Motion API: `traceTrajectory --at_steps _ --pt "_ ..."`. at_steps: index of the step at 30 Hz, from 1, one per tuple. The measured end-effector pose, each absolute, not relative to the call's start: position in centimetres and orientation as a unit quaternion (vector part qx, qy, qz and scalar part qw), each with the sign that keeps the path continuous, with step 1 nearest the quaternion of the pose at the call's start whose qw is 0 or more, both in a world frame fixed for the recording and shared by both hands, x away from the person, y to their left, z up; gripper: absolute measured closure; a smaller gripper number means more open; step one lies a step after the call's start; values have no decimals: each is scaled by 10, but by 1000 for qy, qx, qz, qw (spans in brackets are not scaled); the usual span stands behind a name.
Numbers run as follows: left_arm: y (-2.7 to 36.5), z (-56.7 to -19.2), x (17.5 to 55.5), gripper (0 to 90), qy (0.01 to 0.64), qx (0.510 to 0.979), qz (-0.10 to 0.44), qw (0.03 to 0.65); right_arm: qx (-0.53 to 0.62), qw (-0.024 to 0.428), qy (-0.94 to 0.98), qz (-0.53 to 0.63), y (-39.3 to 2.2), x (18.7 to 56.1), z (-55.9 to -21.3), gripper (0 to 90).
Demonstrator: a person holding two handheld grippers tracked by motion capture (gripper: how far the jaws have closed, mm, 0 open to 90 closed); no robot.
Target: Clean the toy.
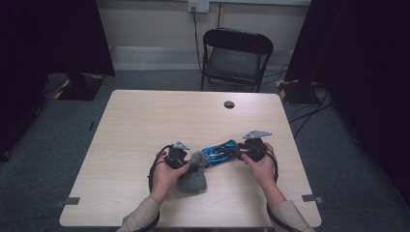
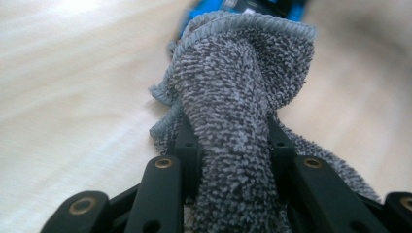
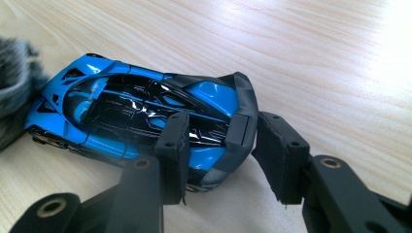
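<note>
The left gripper (image 2: pixel 233 145) is clamped on a bunched grey cloth (image 2: pixel 243 87) and the right gripper (image 3: pixel 218 141) pinches the tail of a blue toy car (image 3: pixel 141 111) lying ahead of its jaws, so both are gripped, yet the wiping looks barely begun.

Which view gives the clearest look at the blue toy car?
The right gripper view: the blue toy car lies close up, with the right gripper at its rear. The high view shows it small between the hands. The left gripper view shows a blue sliver behind the grey cloth.
</note>
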State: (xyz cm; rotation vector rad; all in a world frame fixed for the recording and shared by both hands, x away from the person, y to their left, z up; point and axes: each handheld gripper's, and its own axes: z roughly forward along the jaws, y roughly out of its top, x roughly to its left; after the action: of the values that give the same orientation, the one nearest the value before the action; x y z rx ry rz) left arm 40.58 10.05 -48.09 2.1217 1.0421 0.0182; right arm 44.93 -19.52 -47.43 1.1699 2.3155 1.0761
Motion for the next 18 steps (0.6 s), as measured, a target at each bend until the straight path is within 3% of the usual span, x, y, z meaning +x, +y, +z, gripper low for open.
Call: traceTrajectory --at_steps 7,12,18 --pt "110 -470 404 680 410 823 27 392 411 163 811 384 -194 448 -475 569" --pt "135 -465 425 677 451 800 62 391 410 160 811 385 -195 449 -476 569" --pt "130 -475 444 669 460 800 66 380 414 155 809 387 -195 449 -476 569"
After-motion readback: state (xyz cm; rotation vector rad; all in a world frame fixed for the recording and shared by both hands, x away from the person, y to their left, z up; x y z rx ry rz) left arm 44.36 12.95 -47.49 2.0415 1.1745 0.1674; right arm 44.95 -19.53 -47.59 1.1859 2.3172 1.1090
